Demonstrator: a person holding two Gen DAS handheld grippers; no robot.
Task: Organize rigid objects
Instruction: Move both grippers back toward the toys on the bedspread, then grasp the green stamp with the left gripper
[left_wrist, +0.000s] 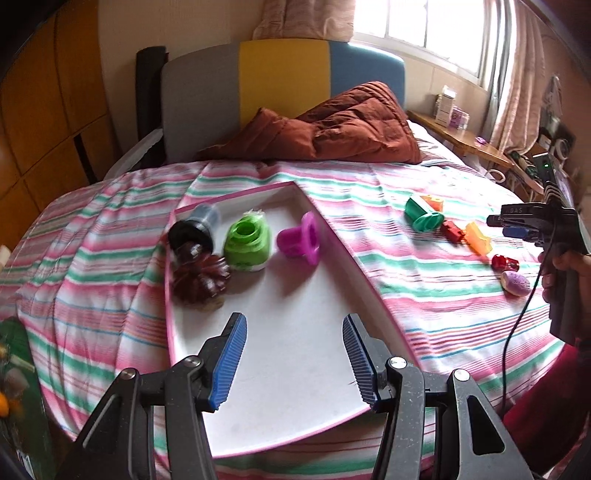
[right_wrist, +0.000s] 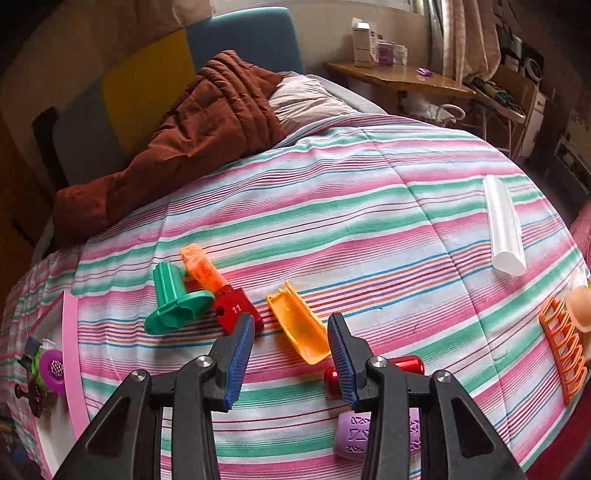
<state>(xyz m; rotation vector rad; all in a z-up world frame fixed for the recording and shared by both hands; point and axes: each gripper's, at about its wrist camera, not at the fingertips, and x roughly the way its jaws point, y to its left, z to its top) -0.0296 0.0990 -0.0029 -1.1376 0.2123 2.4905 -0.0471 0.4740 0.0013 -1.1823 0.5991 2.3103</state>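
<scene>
Both grippers, left gripper (left_wrist: 294, 360) over the white tray (left_wrist: 295, 406) and right gripper (right_wrist: 291, 356) above the yellow chute piece (right_wrist: 298, 327), gape part-open and empty; loose toys on soft striped bedding (right_wrist: 369, 206) may tip or roll when nudged.

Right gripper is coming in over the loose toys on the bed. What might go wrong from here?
The right gripper hangs open over the yellow scoop, with the red block and red cylinder close by; closing may nudge or catch a neighbour. The bedspread is soft, so pressing down may tip pieces.
</scene>
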